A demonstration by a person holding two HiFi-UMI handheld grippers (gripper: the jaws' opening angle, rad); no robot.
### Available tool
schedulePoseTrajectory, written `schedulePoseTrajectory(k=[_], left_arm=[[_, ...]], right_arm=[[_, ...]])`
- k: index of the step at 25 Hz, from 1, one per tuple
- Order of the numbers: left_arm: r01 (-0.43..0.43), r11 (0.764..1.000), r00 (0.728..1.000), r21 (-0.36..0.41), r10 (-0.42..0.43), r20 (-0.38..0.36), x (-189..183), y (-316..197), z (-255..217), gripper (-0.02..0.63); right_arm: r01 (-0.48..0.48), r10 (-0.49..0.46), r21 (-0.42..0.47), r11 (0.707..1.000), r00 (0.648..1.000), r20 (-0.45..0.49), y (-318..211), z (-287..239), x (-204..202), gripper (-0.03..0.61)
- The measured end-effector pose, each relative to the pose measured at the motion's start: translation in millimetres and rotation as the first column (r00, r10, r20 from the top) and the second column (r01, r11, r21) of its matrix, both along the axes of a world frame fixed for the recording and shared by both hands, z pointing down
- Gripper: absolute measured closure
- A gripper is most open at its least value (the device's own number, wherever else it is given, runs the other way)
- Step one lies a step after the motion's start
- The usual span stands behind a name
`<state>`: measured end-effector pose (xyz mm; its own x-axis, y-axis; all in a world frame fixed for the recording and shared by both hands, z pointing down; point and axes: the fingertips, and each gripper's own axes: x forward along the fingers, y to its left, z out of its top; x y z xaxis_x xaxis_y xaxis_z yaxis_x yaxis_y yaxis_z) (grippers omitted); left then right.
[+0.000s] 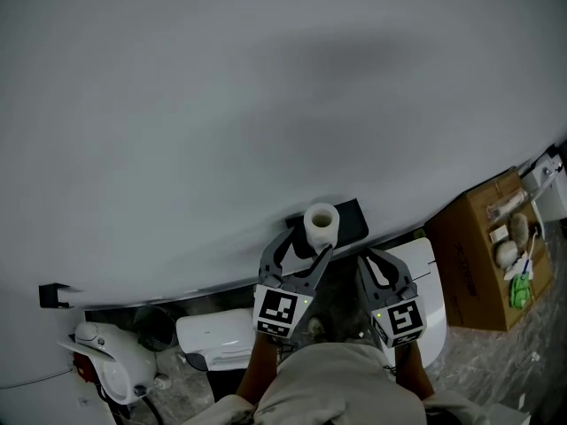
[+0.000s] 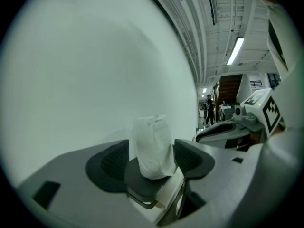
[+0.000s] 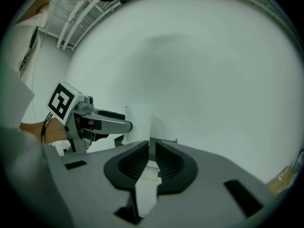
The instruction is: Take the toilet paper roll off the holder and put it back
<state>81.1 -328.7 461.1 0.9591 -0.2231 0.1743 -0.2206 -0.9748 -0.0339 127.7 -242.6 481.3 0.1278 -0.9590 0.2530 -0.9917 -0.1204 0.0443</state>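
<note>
A white toilet paper roll (image 1: 321, 223) stands upright on a black holder (image 1: 353, 220) fixed to the white wall. My left gripper (image 1: 308, 241) is open, one finger on each side of the roll at its tips. In the left gripper view the roll (image 2: 152, 146) rises between the two dark pads above the holder (image 2: 142, 184), and no pad visibly presses it. My right gripper (image 1: 370, 257) hangs just right of the holder, its jaws shut to a thin slit. In the right gripper view (image 3: 150, 148) nothing is held, and the roll (image 3: 137, 122) shows beyond the left gripper's finger (image 3: 109, 125).
A curved white wall (image 1: 266, 104) fills the upper head view. A cardboard box (image 1: 469, 264) with small items stands at the right. A white toilet (image 1: 221, 339) and a white appliance (image 1: 111, 352) sit below left. A small black bracket (image 1: 53, 295) sticks out of the wall.
</note>
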Motion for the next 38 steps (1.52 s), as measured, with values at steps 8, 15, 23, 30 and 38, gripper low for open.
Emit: schedulePoseTrajectory(k=[8, 15, 23, 30, 38], left_arm=[[-0.052, 0.998, 0.998, -0.02, 0.053, 0.027, 16, -4, 7, 0.293], [-0.079, 0.997, 0.995, -0.026, 0.08, 0.051, 28, -5, 13, 0.287], [-0.063, 0.998, 0.996, 0.009, 0.062, 0.068, 27, -8, 19, 0.318], [-0.06, 0.998, 0.996, 0.023, 0.058, 0.064, 28, -8, 18, 0.321], [-0.045, 0.998, 0.997, 0.037, 0.043, 0.058, 29, -8, 20, 0.321]], right_arm=[[-0.038, 0.038, -0.01, 0.999, 0.999, 0.008, -1, 4, 3, 0.538], [-0.055, 0.055, -0.013, 0.998, 0.998, -0.007, -1, 1, 5, 0.538], [-0.061, 0.061, -0.024, 0.998, 0.998, -0.019, 3, 0, 4, 0.538], [-0.066, 0.065, -0.014, 0.998, 0.998, -0.016, 6, -2, 1, 0.538], [-0.07, 0.069, -0.016, 0.997, 0.997, -0.035, 14, -4, -1, 0.538]])
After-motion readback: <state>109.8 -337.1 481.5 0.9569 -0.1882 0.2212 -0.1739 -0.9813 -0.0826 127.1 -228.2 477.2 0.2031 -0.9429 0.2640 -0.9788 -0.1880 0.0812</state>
